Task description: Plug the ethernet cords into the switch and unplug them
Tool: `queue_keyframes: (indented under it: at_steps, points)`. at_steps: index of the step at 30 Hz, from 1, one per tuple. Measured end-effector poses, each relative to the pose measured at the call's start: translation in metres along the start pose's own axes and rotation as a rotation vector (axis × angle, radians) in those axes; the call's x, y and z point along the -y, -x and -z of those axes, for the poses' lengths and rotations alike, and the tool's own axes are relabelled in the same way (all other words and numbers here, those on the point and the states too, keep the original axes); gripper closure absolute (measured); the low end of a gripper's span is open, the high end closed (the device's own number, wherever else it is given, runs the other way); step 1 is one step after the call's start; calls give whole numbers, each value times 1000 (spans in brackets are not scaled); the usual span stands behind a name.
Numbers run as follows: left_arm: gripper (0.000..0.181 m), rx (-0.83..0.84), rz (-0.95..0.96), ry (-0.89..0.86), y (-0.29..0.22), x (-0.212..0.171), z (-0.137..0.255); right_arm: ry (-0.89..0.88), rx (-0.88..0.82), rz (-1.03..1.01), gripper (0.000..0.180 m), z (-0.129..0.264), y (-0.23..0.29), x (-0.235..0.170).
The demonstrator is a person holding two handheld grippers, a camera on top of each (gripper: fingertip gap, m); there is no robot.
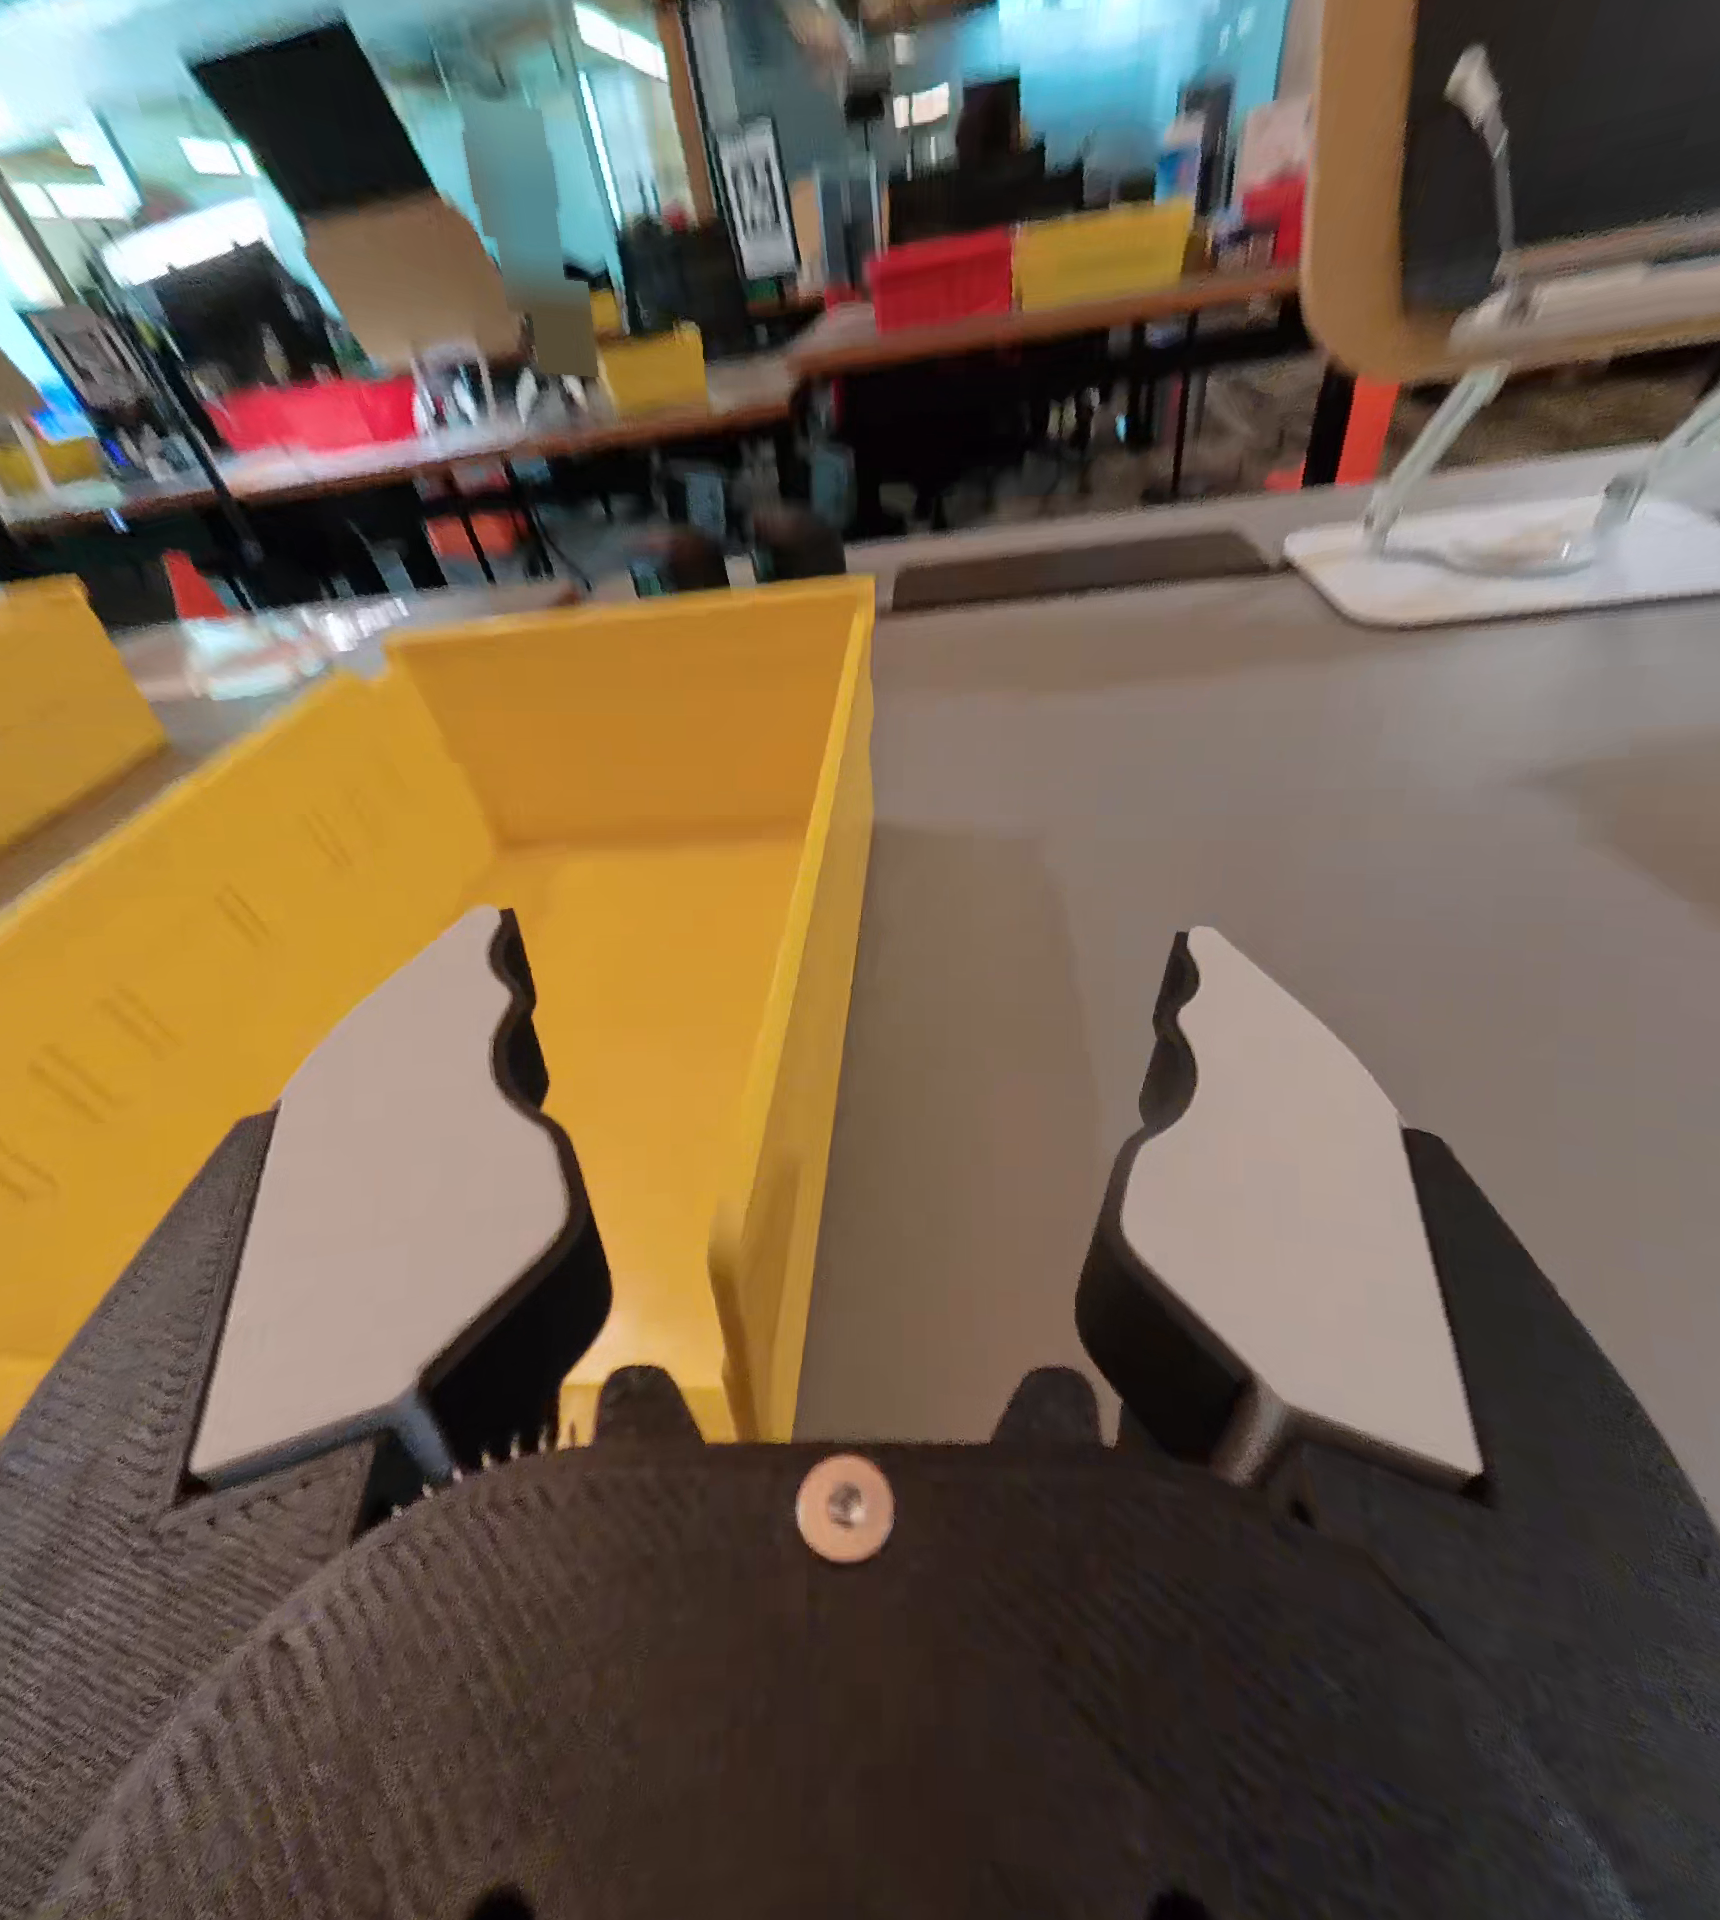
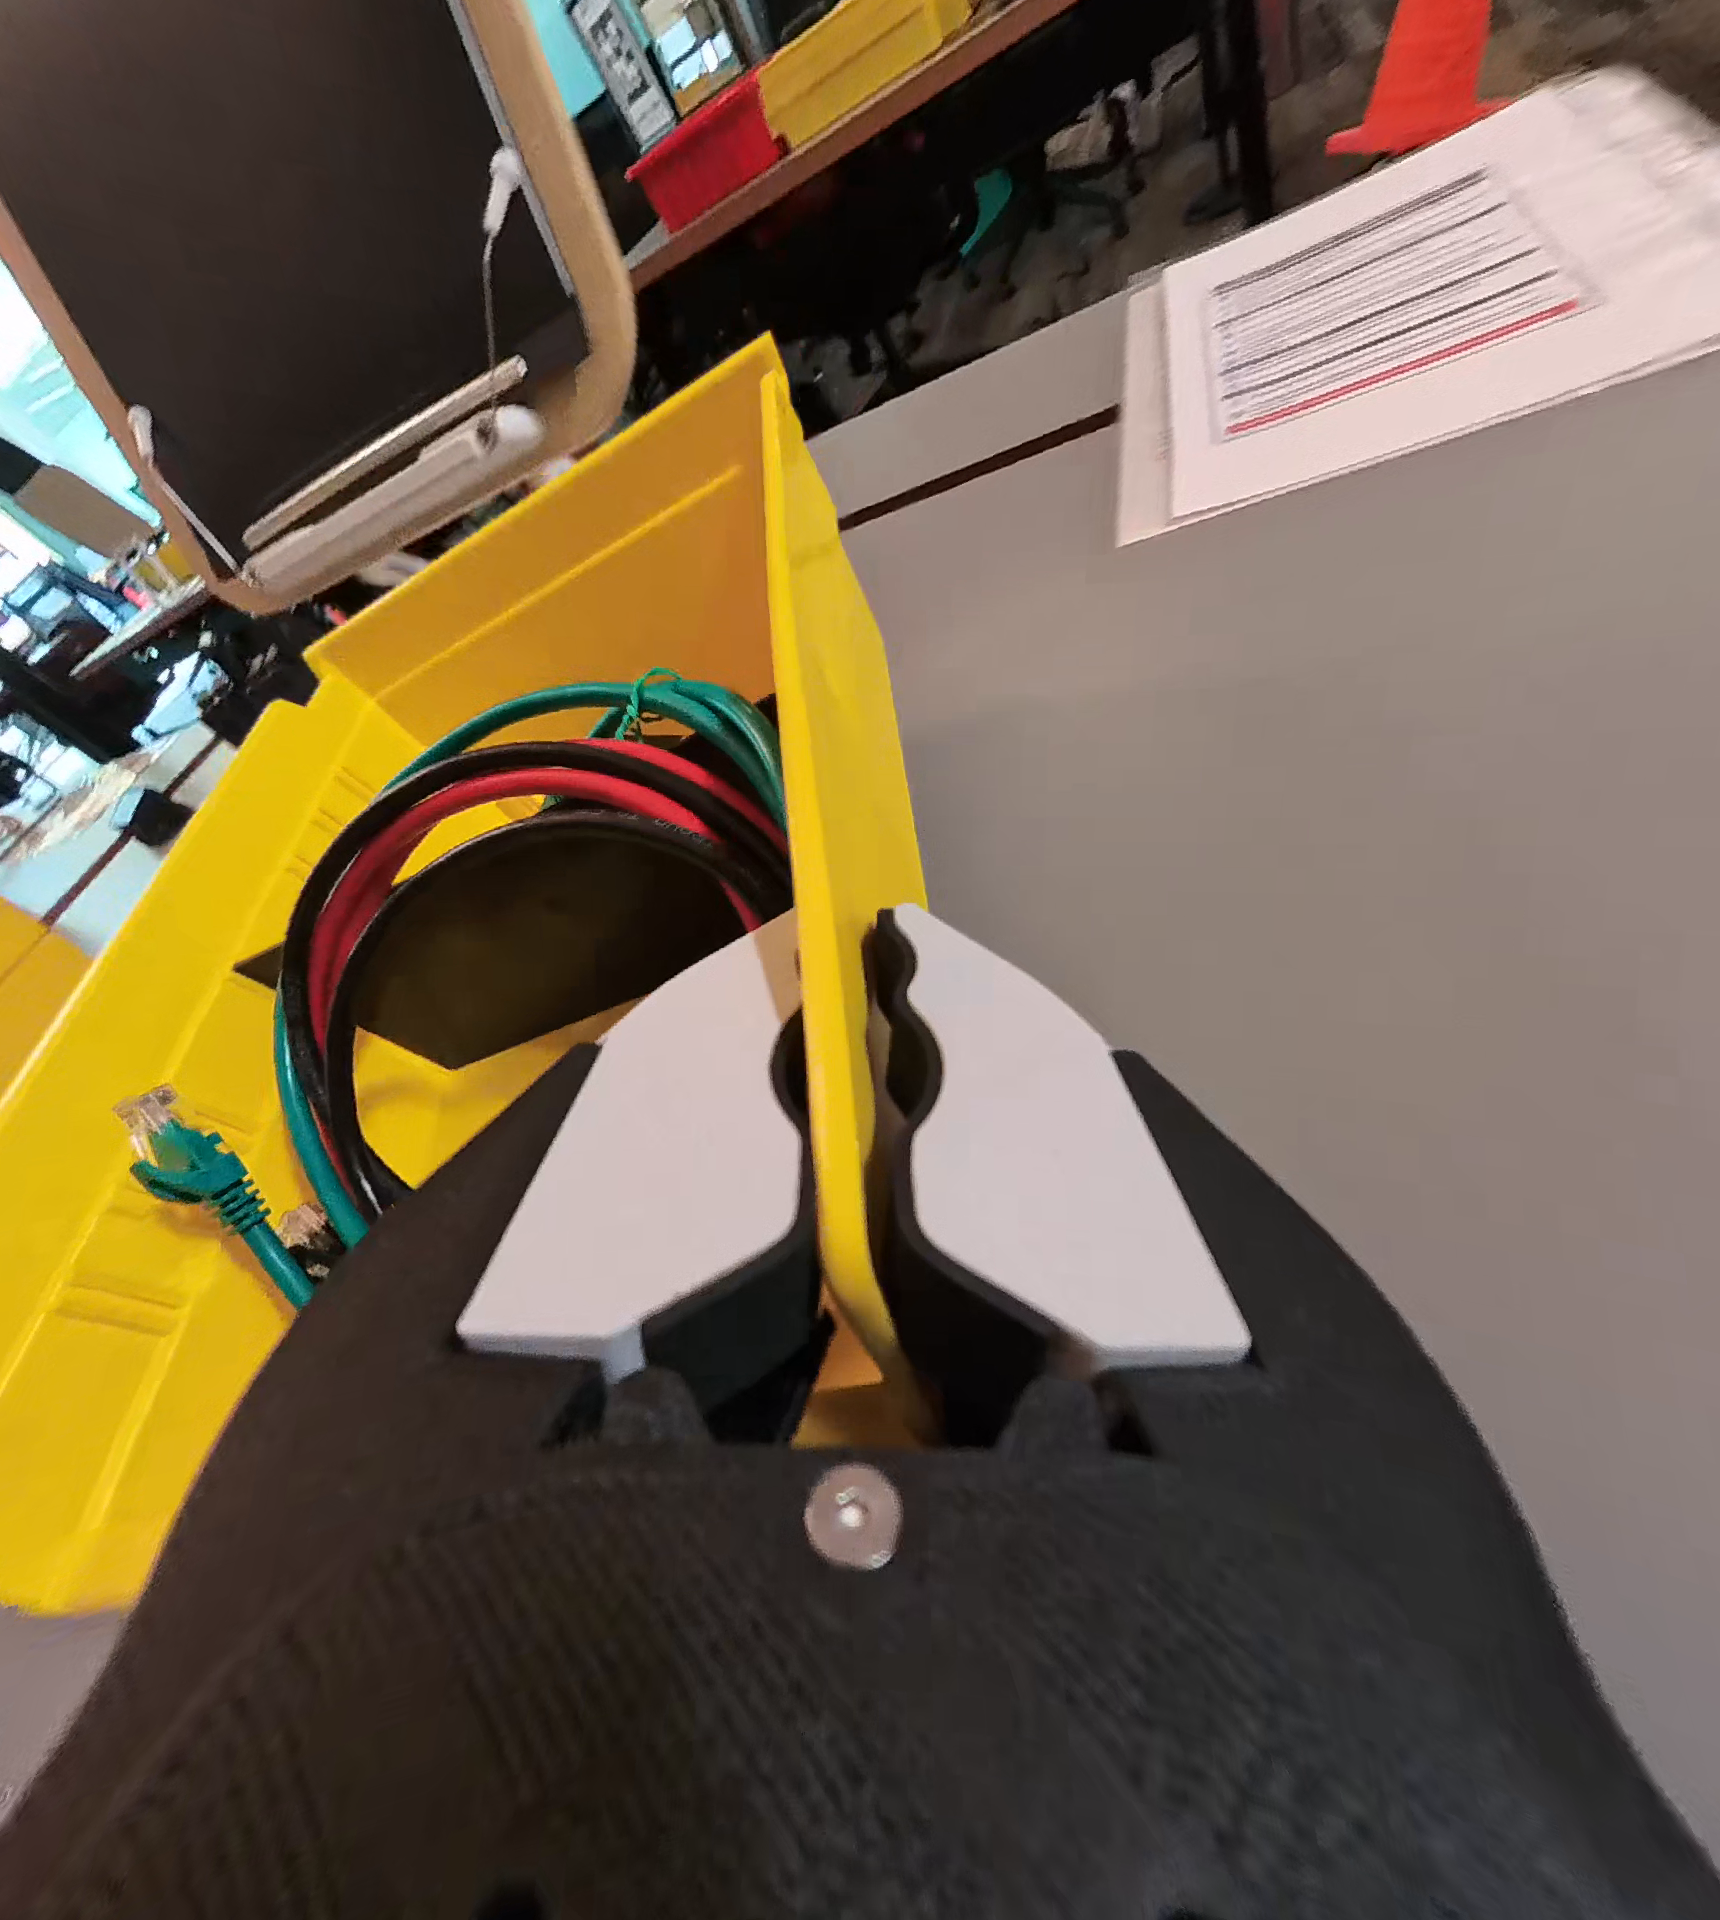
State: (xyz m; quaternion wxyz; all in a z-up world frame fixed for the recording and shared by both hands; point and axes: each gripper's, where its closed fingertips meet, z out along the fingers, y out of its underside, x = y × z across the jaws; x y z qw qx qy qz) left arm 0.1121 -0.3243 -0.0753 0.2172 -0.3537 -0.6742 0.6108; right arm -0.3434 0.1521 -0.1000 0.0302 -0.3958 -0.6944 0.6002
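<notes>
- a grey tabletop (image 1: 1303,831) fills the foreground, a white monitor stand (image 1: 1552,561) at its far edge.
- behind stand long wooden workbenches (image 1: 1032,322) bearing red and yellow bins (image 1: 1105,255).
- an orange cone (image 2: 1422,78) stands on the dark floor.
- bright daylight enters through the glass at left.

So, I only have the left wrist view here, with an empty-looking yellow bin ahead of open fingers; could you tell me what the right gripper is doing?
Observer: The right gripper is shut on the side wall of a yellow bin.
Operator: Thanks, is anything in that bin?
Observer: Yes, coiled green, red and black ethernet cords lie inside.
Operator: Can you see any connector?
Observer: A green cord's clear plug rests against the bin's far wall.
</notes>
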Motion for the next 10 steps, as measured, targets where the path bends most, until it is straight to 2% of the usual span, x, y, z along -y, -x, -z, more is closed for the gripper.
queue_keyframes:
  at_steps: [3,5,8,10]
  points:
    - [72,-18,35,109,3,-23,-10,47,49,44,172,-16,23,-11]
    - [83,-42,57,139,3,-30,-14,90,92,72,172,-26,42,-24]
    - [136,-167,125,200,-8,-42,-17,148,186,87,172,-39,77,-42]
    - [152,-213,178,230,-7,-48,-18,186,237,115,172,-47,100,-52]
